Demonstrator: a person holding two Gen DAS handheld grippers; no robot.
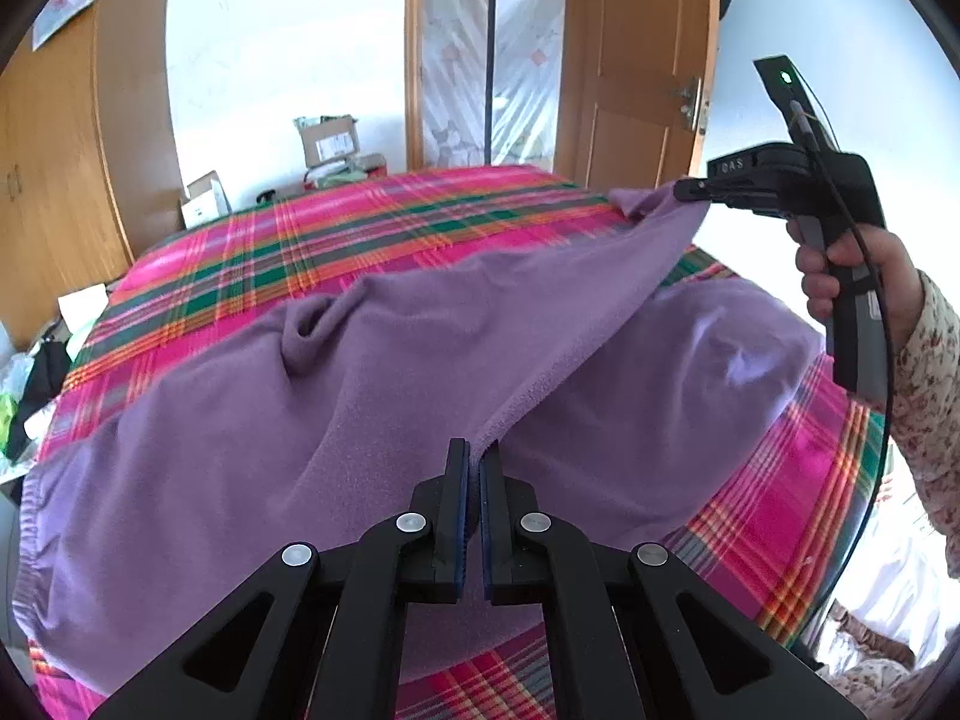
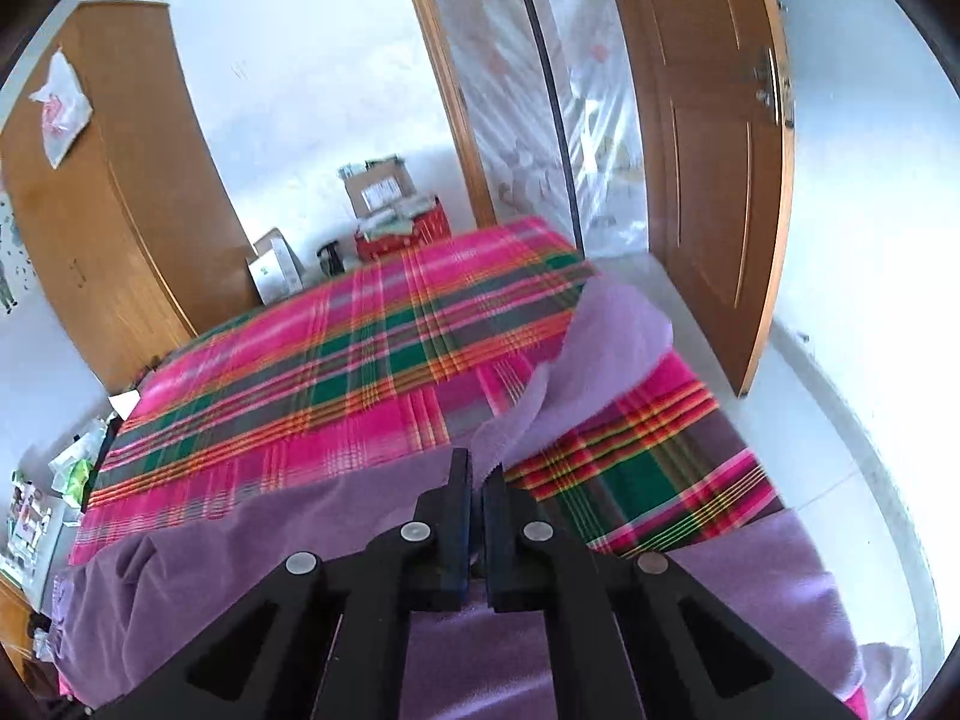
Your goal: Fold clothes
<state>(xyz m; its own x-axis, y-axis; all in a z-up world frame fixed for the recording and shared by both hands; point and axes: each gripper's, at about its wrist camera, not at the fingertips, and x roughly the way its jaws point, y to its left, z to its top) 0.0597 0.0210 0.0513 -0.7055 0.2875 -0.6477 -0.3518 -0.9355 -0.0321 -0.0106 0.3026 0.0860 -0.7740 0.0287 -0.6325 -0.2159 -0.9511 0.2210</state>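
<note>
Bed: plaid sheet [image 1: 372, 240] in pink and green, basically the folding table here.
Garment: purple fleece garment [image 1: 300, 420] spread across the near side of the bed, one edge pulled up off it into a raised ridge, looks like the start of a fold-over.
Right gripper [image 1: 690, 189]: fingers pinched tight on the far end of the lifted edge, held high by a hand [image 1: 852, 282].
Left gripper [image 1: 475, 468]: fingers clamped together on the near end of the same edge, so both ends rise evenly.
</note>
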